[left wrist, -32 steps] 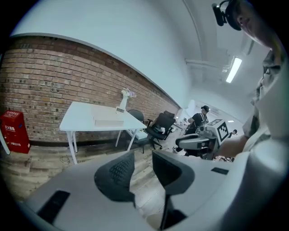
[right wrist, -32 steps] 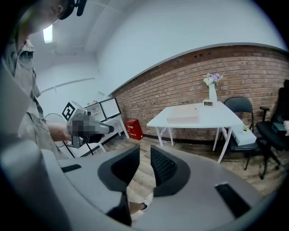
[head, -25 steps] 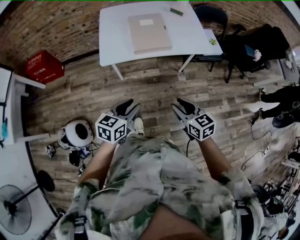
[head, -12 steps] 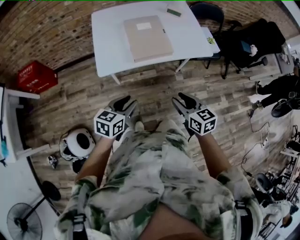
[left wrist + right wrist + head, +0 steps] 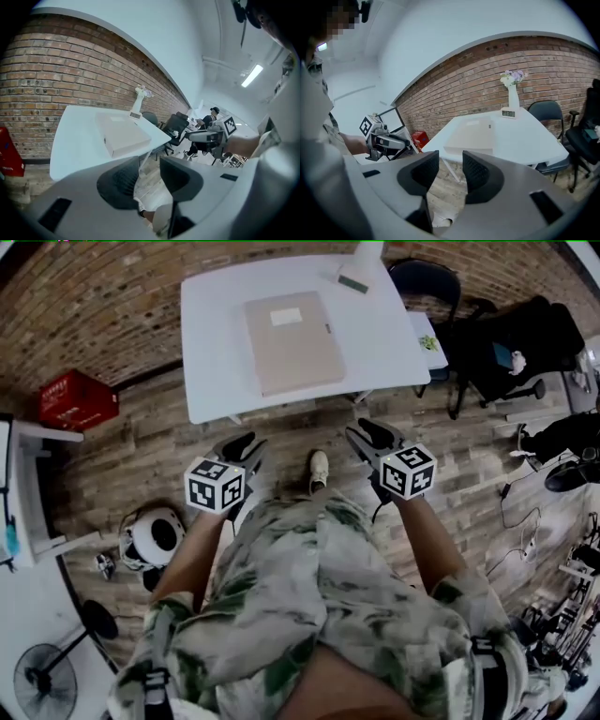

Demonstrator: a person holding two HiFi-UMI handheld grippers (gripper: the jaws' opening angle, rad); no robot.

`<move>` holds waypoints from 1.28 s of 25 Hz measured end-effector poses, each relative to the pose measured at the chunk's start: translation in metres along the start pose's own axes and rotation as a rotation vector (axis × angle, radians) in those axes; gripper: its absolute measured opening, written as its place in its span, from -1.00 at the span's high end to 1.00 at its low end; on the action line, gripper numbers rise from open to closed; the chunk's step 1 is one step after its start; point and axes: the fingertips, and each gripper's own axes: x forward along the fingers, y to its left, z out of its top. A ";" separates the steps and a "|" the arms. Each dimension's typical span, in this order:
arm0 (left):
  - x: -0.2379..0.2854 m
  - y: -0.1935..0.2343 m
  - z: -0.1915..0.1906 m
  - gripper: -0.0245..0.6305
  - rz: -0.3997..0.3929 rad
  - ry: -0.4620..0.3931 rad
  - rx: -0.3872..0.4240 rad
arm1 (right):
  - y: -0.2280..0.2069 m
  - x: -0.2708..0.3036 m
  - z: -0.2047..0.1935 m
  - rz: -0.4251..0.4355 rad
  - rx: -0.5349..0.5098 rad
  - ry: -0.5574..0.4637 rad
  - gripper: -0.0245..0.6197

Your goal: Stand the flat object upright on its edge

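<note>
A flat beige box (image 5: 292,341) lies flat on the white table (image 5: 216,352) ahead of me. Both grippers hover over the wooden floor, short of the table's near edge. My left gripper (image 5: 242,444) is open with nothing between its jaws, and the box (image 5: 123,133) shows beyond its fingertips. My right gripper (image 5: 364,432) is also open and empty, pointing toward the box (image 5: 471,133). Each gripper view catches the other gripper off to the side: the right gripper (image 5: 206,137) and the left gripper (image 5: 389,140).
A small clock (image 5: 353,283) and a white vase (image 5: 513,98) stand at the table's far edge. Black chairs (image 5: 511,343) crowd the right side. A red crate (image 5: 77,399) sits at the left by the brick wall. A white round device (image 5: 155,531) lies on the floor.
The person has stepped toward the table, so the table and box sit nearer. Both grippers have moved forward with the person, still empty.
</note>
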 end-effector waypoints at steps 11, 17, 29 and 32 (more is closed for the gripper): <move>0.088 0.044 0.084 0.50 0.115 -0.016 -0.088 | -0.129 0.066 0.065 0.124 0.053 0.068 0.38; 0.117 0.075 0.101 0.50 0.175 -0.025 -0.167 | -0.171 0.110 0.079 0.199 0.074 0.135 0.38; 0.169 0.183 0.122 0.41 0.130 0.036 -0.329 | -0.219 0.226 0.094 0.179 0.154 0.268 0.35; 0.185 0.208 0.120 0.37 0.114 0.071 -0.364 | -0.230 0.251 0.096 0.183 0.195 0.302 0.33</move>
